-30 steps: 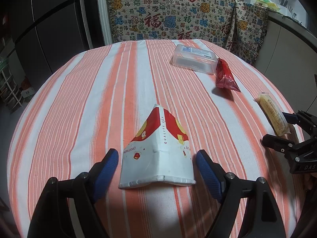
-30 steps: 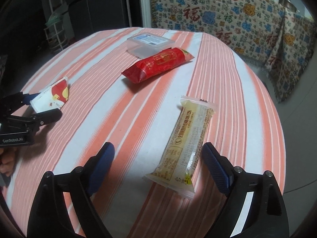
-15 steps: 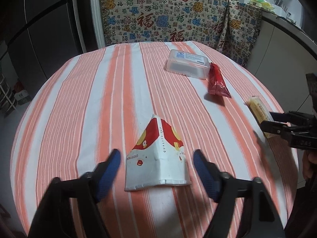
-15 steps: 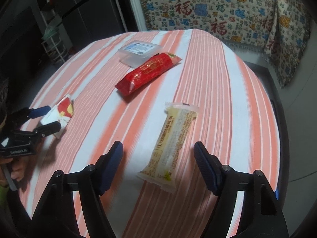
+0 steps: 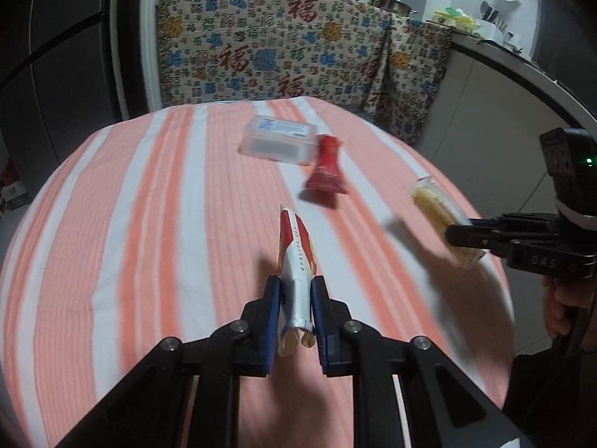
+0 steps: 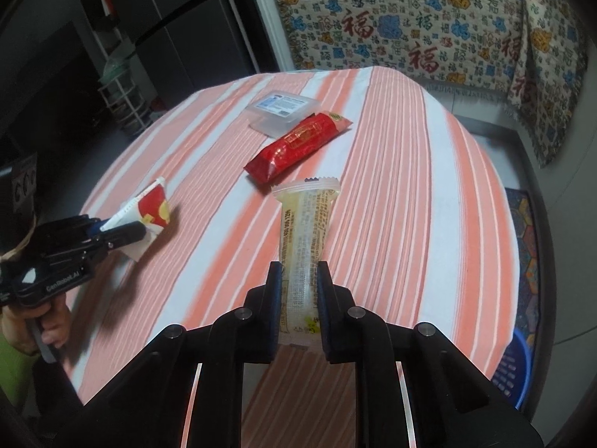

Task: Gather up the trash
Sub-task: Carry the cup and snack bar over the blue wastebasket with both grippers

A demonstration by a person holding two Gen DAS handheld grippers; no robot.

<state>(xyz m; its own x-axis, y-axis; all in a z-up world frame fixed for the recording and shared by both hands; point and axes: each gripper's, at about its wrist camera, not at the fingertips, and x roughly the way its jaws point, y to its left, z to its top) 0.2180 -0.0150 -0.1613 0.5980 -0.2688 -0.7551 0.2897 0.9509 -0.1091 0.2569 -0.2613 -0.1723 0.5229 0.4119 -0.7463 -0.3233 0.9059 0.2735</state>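
My left gripper (image 5: pixel 296 291) is shut on a flattened red and white paper cup (image 5: pixel 296 261) and holds it above the striped table; both also show in the right wrist view, the cup (image 6: pixel 147 216) at the left. My right gripper (image 6: pixel 298 280) is shut on a yellow snack wrapper (image 6: pixel 304 239), lifted off the table; it also shows at the right of the left wrist view (image 5: pixel 440 216). A red snack wrapper (image 6: pixel 298 145) and a clear plastic box (image 6: pixel 283 112) lie on the table farther back.
The round table (image 5: pixel 149 242) has an orange and white striped cloth. A patterned cloth (image 5: pixel 280 52) hangs behind it, with a dark fridge (image 6: pixel 179 37) to the left. A blue basket (image 6: pixel 515 366) stands on the floor at the right.
Both grippers have closed: the left on the paper cup, the right on the yellow wrapper. Both items have been lifted off the table.
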